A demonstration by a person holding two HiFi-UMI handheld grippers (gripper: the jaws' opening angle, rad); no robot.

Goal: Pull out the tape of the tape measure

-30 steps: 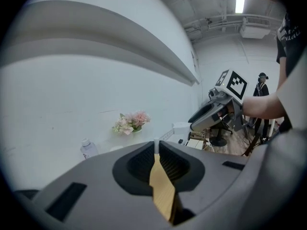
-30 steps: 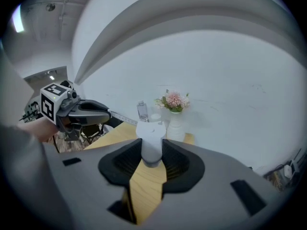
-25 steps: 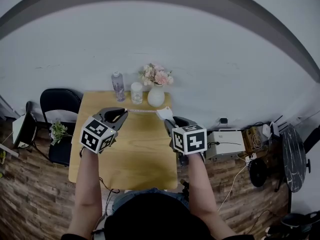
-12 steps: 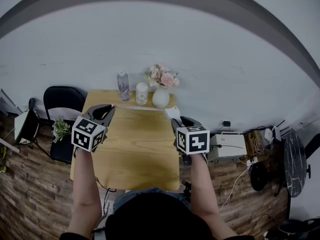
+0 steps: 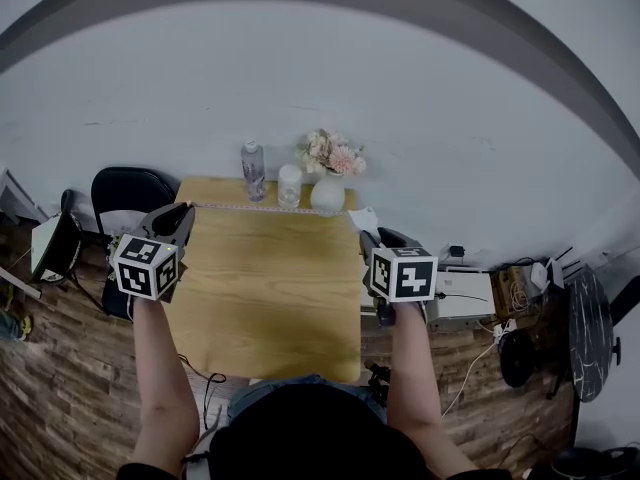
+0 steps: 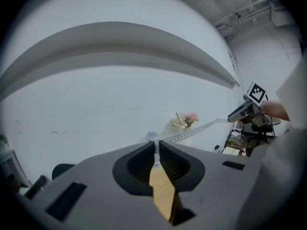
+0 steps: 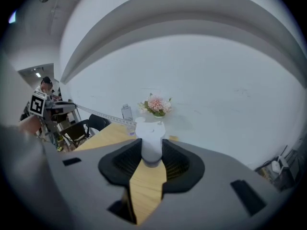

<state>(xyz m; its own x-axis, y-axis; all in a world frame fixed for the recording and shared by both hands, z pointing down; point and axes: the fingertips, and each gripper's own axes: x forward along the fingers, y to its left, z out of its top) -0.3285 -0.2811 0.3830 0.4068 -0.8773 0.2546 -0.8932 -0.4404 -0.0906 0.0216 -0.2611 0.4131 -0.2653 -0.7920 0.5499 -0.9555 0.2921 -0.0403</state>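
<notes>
The white tape measure case (image 7: 151,144) sits between the jaws of my right gripper (image 7: 151,153), which is shut on it. In the head view that gripper (image 5: 368,232) hangs over the table's right rear corner, with the case (image 5: 363,218) just past its tips. The thin tape (image 5: 265,208) stretches left along the table's back edge to my left gripper (image 5: 184,211) at the left rear corner. In the left gripper view the jaws (image 6: 156,150) are pinched shut on the tape's end, and the tape (image 6: 192,132) runs off to the right.
The wooden table (image 5: 270,298) carries a vase of pink flowers (image 5: 328,190), a white jar (image 5: 290,184) and a clear bottle (image 5: 253,168) along its back edge. A black chair (image 5: 125,193) stands at the left. A white box (image 5: 462,293) and cables lie on the floor at the right.
My left gripper has moved left from mid-table to the left rear corner, drawing the tape out longer. The right gripper with the case has shifted slightly right.
</notes>
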